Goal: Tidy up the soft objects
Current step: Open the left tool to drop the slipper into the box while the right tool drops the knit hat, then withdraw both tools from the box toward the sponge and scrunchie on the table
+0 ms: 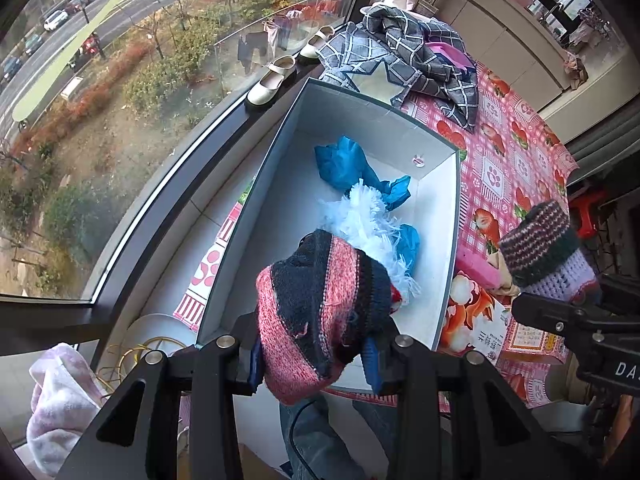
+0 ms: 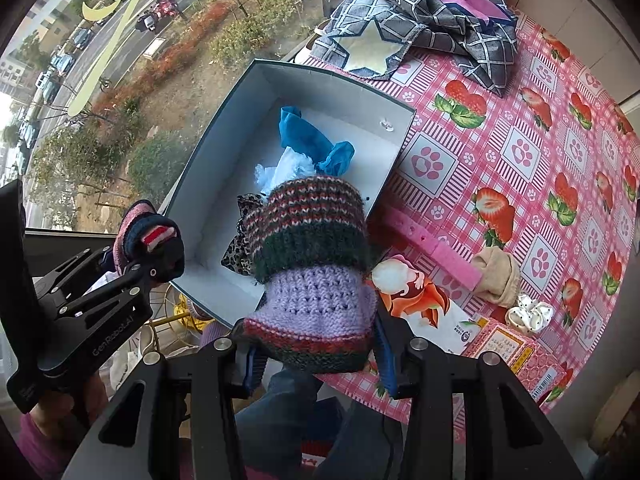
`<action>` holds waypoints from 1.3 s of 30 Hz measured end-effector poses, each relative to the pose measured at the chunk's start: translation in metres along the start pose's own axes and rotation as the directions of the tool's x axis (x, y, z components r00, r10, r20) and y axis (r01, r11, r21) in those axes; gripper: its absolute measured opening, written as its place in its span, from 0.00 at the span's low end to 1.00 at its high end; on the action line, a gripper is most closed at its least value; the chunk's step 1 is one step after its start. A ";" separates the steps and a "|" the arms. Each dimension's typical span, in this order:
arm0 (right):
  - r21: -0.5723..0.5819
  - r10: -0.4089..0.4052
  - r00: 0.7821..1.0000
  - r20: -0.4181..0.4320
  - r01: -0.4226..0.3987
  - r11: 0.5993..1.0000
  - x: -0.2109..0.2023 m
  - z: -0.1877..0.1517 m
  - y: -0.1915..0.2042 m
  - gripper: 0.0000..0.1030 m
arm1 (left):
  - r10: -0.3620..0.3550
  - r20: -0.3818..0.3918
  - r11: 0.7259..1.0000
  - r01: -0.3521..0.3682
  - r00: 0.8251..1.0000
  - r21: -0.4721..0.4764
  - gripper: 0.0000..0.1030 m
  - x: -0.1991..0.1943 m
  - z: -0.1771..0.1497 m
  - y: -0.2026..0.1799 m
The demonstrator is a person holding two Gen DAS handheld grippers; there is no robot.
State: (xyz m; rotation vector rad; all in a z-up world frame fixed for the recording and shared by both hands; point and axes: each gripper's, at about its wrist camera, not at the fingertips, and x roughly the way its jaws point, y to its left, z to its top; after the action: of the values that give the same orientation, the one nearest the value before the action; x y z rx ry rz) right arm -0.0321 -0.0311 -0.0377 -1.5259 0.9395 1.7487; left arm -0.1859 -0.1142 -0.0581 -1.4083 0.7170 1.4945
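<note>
Scene evenly lit by daylight from the window (image 1: 120, 100); shadows soft; edges strongly bent and vignetted; focus sharp.

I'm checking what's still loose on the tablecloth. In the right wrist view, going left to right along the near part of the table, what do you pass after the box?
white box → pink sponge strip → beige sock → white polka-dot scrunchie

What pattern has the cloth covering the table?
Pink-and-white check tablecloth with strawberries and paw prints; the right wrist view shows it best.
</note>
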 end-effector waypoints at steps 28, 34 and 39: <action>0.009 0.021 1.000 0.002 -0.021 1.000 0.021 0.050 0.002 0.82 | 0.072 -0.080 0.997 -0.071 0.994 0.018 0.78 0.035 0.005 -0.006; 0.036 0.047 0.999 -0.009 -0.046 0.998 0.019 0.045 -0.010 0.82 | 0.034 -0.076 0.999 -0.034 0.997 -0.001 0.93 0.034 0.007 -0.010; 0.072 0.081 0.997 0.003 -0.081 0.994 0.008 0.036 -0.024 0.82 | -0.020 -0.061 1.000 0.018 0.998 -0.025 0.93 0.028 0.012 -0.013</action>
State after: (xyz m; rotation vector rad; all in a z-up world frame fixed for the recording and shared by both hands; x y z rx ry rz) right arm -0.0324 0.0123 -0.0455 -1.4603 1.0663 1.7512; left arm -0.1764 -0.0920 -0.0814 -1.4814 0.7231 1.4552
